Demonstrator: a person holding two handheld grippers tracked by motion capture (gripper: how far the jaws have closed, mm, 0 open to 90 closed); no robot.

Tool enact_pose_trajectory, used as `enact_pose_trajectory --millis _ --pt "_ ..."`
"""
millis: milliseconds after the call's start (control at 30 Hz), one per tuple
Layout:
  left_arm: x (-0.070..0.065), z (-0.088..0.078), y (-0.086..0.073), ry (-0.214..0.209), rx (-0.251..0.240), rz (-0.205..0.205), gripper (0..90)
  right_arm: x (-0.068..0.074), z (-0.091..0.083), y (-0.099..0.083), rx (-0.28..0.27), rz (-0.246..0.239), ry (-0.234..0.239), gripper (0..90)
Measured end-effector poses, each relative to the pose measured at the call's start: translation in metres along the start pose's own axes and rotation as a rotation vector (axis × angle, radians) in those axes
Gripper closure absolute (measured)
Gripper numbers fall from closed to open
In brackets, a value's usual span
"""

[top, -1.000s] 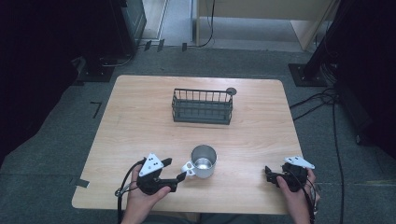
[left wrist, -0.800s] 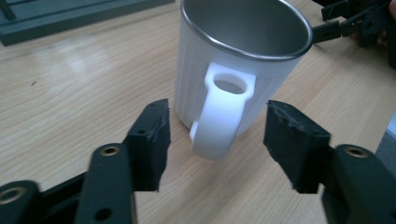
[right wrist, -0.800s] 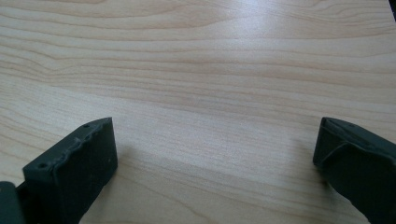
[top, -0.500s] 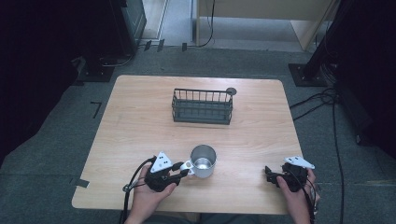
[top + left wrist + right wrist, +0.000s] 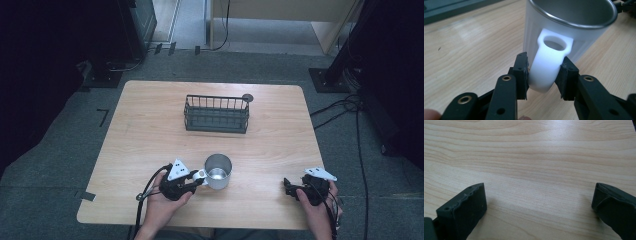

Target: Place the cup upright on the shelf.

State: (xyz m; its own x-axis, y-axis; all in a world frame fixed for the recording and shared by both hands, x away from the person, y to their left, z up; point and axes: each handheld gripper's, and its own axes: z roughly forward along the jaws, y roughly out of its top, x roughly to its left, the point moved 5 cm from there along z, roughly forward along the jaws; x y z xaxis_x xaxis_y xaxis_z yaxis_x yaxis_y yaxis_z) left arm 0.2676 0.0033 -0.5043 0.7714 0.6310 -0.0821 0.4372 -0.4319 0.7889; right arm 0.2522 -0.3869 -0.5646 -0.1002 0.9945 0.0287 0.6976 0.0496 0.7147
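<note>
Your left gripper [image 5: 545,77] has just closed on the steel mug's [image 5: 218,171] white handle [image 5: 549,62]; your right gripper [image 5: 539,205] gapes wide; no writing reads anywhere.

High view: even overhead light on the pale wooden table [image 5: 150,130]; surroundings at left and right fall into near-black shadow. Resolution soft, fine detail lost. Left gripper view: the white plastic handle [image 5: 547,65] of the brushed-metal mug [image 5: 574,22] is overexposed, glaring; foreground black jaws slightly soft. Right gripper view: bright sheen at top, soft shadows beside the blurred jaws.
</note>
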Motion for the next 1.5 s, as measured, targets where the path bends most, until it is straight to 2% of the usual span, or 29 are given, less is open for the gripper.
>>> enact_pose_trajectory --millis 33,100,133,167,200,233,267,300,367,400,433,500,567,600,633,667,700,733,767,800,833,867,900,1033,1100,1133,1333,1500 --pt "0.002 -0.001 0.002 -0.001 -0.012 0.027 71.7 0.000 0.000 0.000 0.000 0.000 0.000 0.0" --pt "0.003 -0.002 0.004 -0.008 -0.027 0.024 72.5 0.000 0.000 0.000 0.000 0.000 0.000 0.0" --pt "0.007 -0.003 0.006 -0.012 -0.031 0.041 72.6 0.000 0.000 0.000 0.000 0.000 0.000 0.0" --pt "0.007 -0.003 0.006 -0.012 -0.031 0.041 72.7 0.000 0.000 0.000 0.000 0.000 0.000 0.0" --pt "0.008 -0.003 0.006 -0.014 -0.027 0.057 72.7 0.000 0.000 0.000 0.000 0.000 0.000 0.0" --pt "0.008 -0.004 0.007 -0.014 -0.027 0.095 72.6 0.000 0.000 0.000 0.000 0.000 0.000 0.0" --pt "0.008 -0.004 0.007 -0.014 -0.027 0.095 72.5 0.000 0.000 0.000 0.000 0.000 0.000 0.0" --pt "0.009 -0.005 0.006 -0.011 -0.019 0.121 72.3 0.000 0.000 0.000 0.000 0.000 0.000 0.0" --pt "0.010 -0.005 0.004 -0.014 -0.016 0.119 71.4 0.000 0.000 0.000 0.000 0.000 0.000 0.0" --pt "0.014 -0.006 0.002 -0.022 -0.011 0.099 70.0 0.000 0.000 0.000 0.000 0.000 0.000 0.0" --pt "0.014 -0.006 0.002 -0.022 -0.011 0.099 68.0 0.000 0.000 0.000 0.000 0.000 0.000 0.0" --pt "0.020 -0.008 0.001 -0.001 -0.010 0.073 65.4 0.000 0.000 0.000 0.000 0.001 0.000 0.0" --pt "0.024 -0.010 -0.001 -0.001 -0.014 0.043 63.5 0.000 0.000 0.000 0.000 0.000 0.000 0.0" --pt "0.024 -0.013 0.000 -0.023 -0.025 0.014 59.0 0.000 0.000 0.000 0.000 0.000 0.000 0.0" --pt "0.024 -0.013 0.000 -0.023 -0.025 0.014 53.2 0.000 0.000 0.000 0.000 0.000 0.000 0.0" --pt "0.023 -0.015 0.001 -0.046 -0.036 0.002 53.2 0.000 0.000 0.000 0.000 0.000 0.000 0.0" --pt "0.021 -0.018 0.004 -0.065 -0.054 -0.016 40.6 0.000 0.000 0.000 0.000 0.000 0.000 0.0" --pt "0.017 -0.023 0.010 -0.105 -0.091 -0.070 33.9 0.000 0.000 0.000 0.000 0.000 0.000 0.0" --pt "0.017 -0.023 0.010 -0.105 -0.091 -0.070 27.2 0.000 0.000 0.000 0.000 0.000 0.000 0.0" --pt "0.012 -0.023 0.017 -0.105 -0.107 -0.104 22.2 0.000 0.000 0.000 0.000 0.000 0.000 0.0" --pt "0.012 -0.023 0.017 -0.105 -0.107 -0.104 17.9 0.000 0.000 0.000 0.000 0.000 0.000 0.0" --pt "0.009 -0.021 0.020 -0.091 -0.098 -0.107 17.9 0.000 0.000 0.000 0.000 0.000 0.000 0.0" --pt "0.002 -0.014 0.025 -0.066 -0.081 -0.100 13.0 0.000 0.000 0.000 0.000 0.000 0.000 0.0" --pt "-0.008 -0.002 0.029 -0.045 -0.067 -0.097 11.1 0.000 0.000 0.000 0.000 0.001 0.000 0.0" --pt "-0.014 0.007 0.032 -0.005 -0.056 -0.093 9.9 0.000 0.000 0.000 0.000 0.000 0.000 0.0" --pt "-0.014 0.007 0.032 -0.005 -0.056 -0.093 8.7 0.000 0.000 0.000 0.000 0.000 0.000 0.0" --pt "-0.023 0.022 0.038 0.077 -0.001 -0.059 3.5 0.000 0.000 0.000 0.000 0.000 0.000 0.0" --pt "-0.027 0.033 0.040 0.105 0.017 -0.047 3.1 0.000 0.000 0.000 0.000 0.000 0.000 0.0"
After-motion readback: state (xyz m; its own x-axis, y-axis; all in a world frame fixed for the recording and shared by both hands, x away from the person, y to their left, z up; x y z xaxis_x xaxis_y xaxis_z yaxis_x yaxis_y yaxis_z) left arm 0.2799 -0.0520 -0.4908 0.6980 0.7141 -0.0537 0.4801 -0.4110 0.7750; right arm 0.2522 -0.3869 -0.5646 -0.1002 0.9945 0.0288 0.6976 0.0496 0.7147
